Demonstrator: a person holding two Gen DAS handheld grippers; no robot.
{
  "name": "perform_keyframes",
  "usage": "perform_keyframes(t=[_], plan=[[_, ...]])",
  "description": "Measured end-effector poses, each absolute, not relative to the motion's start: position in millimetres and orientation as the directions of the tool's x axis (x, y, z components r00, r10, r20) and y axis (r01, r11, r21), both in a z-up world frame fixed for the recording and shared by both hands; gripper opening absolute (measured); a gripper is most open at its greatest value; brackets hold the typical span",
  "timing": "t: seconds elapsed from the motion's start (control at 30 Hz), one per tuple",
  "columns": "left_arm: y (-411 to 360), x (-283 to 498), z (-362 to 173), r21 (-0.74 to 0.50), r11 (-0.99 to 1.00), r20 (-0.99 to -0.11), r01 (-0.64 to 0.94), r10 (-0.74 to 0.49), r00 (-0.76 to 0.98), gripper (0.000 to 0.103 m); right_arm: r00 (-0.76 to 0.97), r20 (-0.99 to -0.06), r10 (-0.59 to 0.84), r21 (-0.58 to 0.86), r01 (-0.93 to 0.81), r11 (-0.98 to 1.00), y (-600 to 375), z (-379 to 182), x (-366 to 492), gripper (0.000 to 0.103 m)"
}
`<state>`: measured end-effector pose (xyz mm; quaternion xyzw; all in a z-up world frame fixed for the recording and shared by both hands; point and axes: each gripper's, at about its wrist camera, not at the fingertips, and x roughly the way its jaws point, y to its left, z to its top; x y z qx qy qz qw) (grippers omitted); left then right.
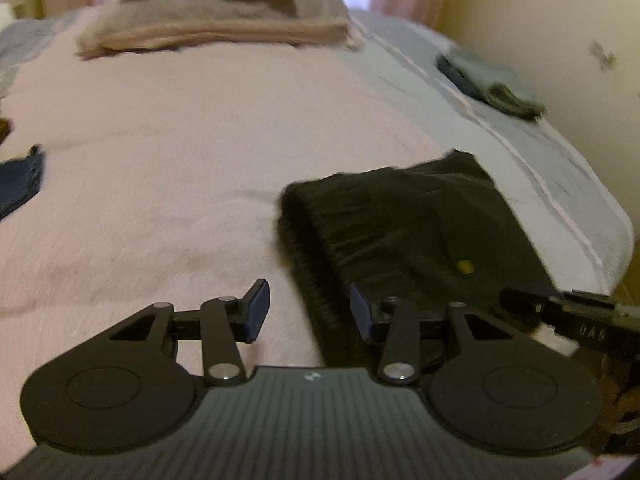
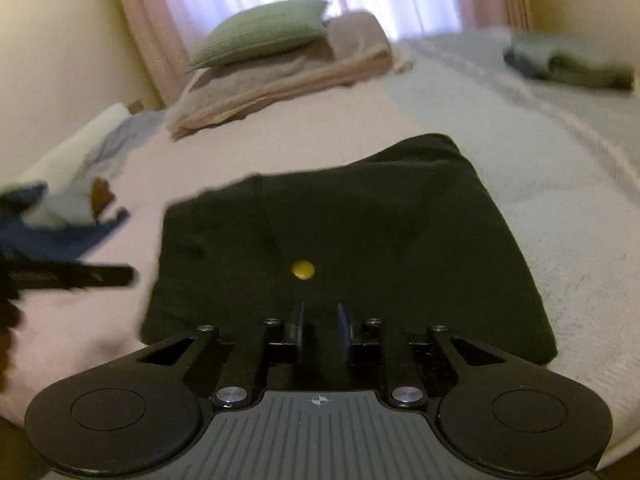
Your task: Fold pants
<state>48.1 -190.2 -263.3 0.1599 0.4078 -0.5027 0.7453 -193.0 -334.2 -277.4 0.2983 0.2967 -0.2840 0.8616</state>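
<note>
- Now the black pants (image 2: pixel 352 240) lie folded into a thick rectangle on the pink blanket (image 1: pixel 160 140), at the near right part of the bed, close to its right edge.
- A small yellow button or tag (image 2: pixel 303 270) shows on the top layer of the pants, near the middle of the near half.
- Left gripper (image 1: pixel 306 312): its jaws stand apart with nothing between the pads. The left finger is over bare blanket and the right finger over the left border of the pants, where the stacked layers show. Whether that finger touches the cloth I cannot tell.
- Right gripper (image 2: pixel 320 322): its jaws stand narrowly apart over the near edge of the pants. Black cloth shows in the gap, yet the pads do not visibly pinch it.
- In the right wrist view the left tool enters as a dark bar from the left, well apart from the right gripper.
- At the far end a green cushion (image 2: pixel 260 32) rests on a folded beige blanket (image 2: pixel 288 76), in front of pink curtains (image 2: pixel 168 8).
- A folded grey-green garment (image 1: pixel 492 84) lies on the far right strip of light blue bedding (image 1: pixel 420 92).
- Dark blue clothing (image 2: pixel 60 232) lies at the left side of the bed.
</note>
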Motion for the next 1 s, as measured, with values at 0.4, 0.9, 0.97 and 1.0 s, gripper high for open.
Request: perform_keyframes(t=[0.4,0.9,0.97,1.0], plan=[[-354,80,-228,-0.119,-0.026,-0.853,0.993,-0.509,-0.115,0.039,0.256,-0.892,-0.373,0.344,0.919,-0.192,-362,-277,-285,0.019],[-458,130,-307,-0.533,-0.118,-0.825,0.838,-0.148,-0.545,0.037,0.218,-0.824,-0.524,0.550,0.532,-0.644,-272,-297,-260,0.037],[-465,127,-319,-0.554,-0.102,-0.817,0.826,-0.126,-0.563,0.037,0.235,-0.797,-0.557,0.591,0.496,-0.636,-269,-300,-250,0.037],[-468,125,-323,-0.557,-0.107,-0.816,0.823,-0.115,-0.567,0.037,0.248,-0.781,-0.573,0.613,0.479,-0.628,-270,-301,-245,0.037]])
